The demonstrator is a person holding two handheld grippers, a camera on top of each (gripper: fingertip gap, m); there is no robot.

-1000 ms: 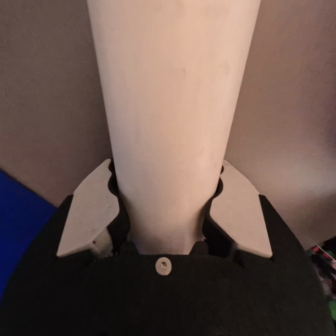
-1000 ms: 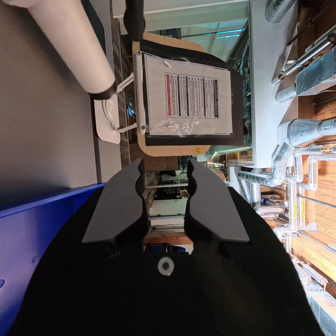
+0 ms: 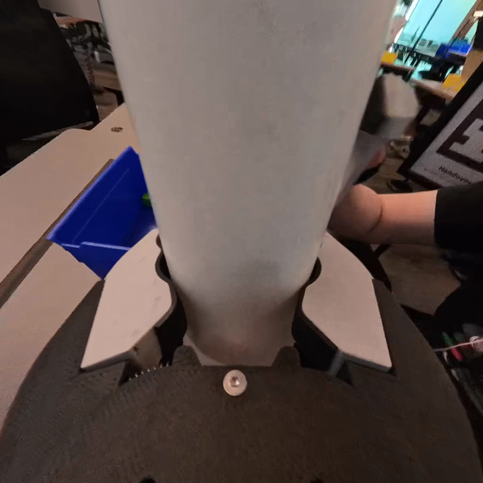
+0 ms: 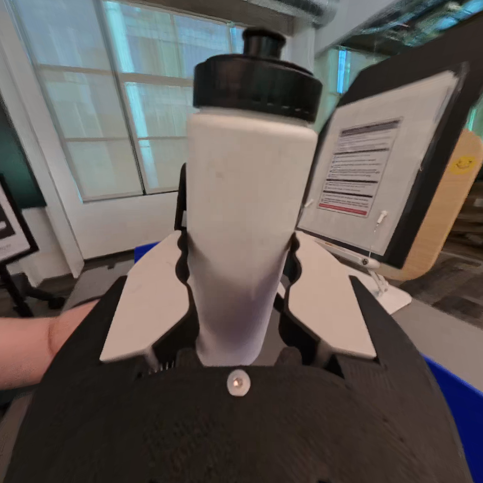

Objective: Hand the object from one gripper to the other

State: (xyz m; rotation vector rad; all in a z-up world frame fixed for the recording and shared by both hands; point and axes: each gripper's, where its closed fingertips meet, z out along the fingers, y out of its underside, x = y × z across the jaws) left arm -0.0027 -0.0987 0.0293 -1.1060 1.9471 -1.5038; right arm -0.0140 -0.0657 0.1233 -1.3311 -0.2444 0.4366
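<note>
Both the left tongs (image 3: 239, 264) and right tongs (image 4: 238, 264) clamp the white bottle (image 4: 248, 209) mid-frame; blue bin (image 3: 104, 219) at left, signboard (image 4: 379, 167) crowding the right edge.

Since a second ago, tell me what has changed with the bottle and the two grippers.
The right gripper, empty and apart from the bottle before, has closed around the white bottle below its black cap. Both views have swung to new backgrounds. The left gripper stays clamped on the bottle as before.
</note>
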